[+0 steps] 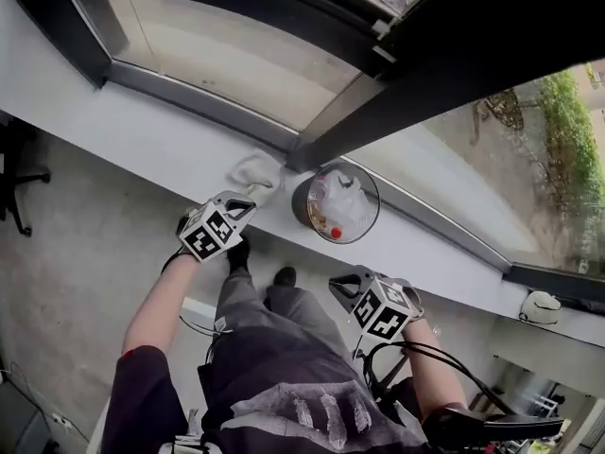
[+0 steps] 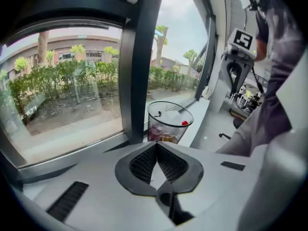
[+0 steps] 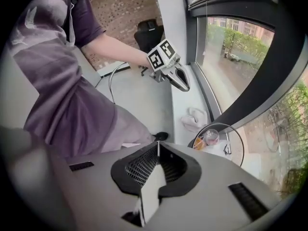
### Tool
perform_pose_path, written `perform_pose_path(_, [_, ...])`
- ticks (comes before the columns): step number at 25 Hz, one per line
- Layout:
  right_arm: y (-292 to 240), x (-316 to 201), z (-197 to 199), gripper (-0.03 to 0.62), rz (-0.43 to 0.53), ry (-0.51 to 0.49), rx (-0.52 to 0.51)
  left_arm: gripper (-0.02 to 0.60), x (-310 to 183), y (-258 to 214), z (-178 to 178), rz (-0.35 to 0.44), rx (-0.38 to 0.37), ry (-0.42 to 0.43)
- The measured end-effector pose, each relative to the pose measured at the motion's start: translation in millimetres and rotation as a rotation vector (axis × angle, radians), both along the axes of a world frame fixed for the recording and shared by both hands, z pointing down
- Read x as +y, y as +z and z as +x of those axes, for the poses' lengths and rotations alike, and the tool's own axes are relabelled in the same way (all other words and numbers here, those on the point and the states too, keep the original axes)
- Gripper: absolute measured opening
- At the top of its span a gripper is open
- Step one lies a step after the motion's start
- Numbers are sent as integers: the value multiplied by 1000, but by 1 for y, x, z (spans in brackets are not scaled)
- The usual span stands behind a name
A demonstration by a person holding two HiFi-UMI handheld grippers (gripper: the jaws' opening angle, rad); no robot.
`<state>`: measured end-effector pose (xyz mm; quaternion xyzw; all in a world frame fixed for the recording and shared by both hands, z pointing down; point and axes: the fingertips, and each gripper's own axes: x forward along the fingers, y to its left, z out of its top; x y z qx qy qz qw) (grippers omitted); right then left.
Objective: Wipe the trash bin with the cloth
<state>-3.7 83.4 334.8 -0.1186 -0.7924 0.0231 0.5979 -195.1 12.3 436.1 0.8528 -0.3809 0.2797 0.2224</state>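
While neither grips anything, left claw (image 1: 248, 203) pressed together near cloth (image 1: 255, 172), right claw (image 1: 339, 286) closed too.

The round clear plastic trash bin (image 1: 301, 204) is gleaming glossy. The soft white cloth (image 1: 255, 174) is lying rumpled on the smooth matt pale-grey ledge (image 1: 142, 132).
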Motion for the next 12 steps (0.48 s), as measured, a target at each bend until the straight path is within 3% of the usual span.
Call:
perform_pose_path(2, [16,-7,-8,39,27,-1,22,23,-14,34,-4,-7,-9,-16])
perform_pose_path(5, [43,-22,-8,120,91,-4,78,280,-30,92,-4,-99,-56,-16])
perform_pose_path(6, [54,-29,-6,157,116,-11,108,326,-33,110,-4,-134,-82,-1])
perform_pose_path(7, [65,-36,-2,197,143,-21,142,341,-37,127,-3,-164,-107,19])
perform_pose_path(12, [119,-70,11,215,246,-84,261,341,-44,203,10,-255,-205,131])
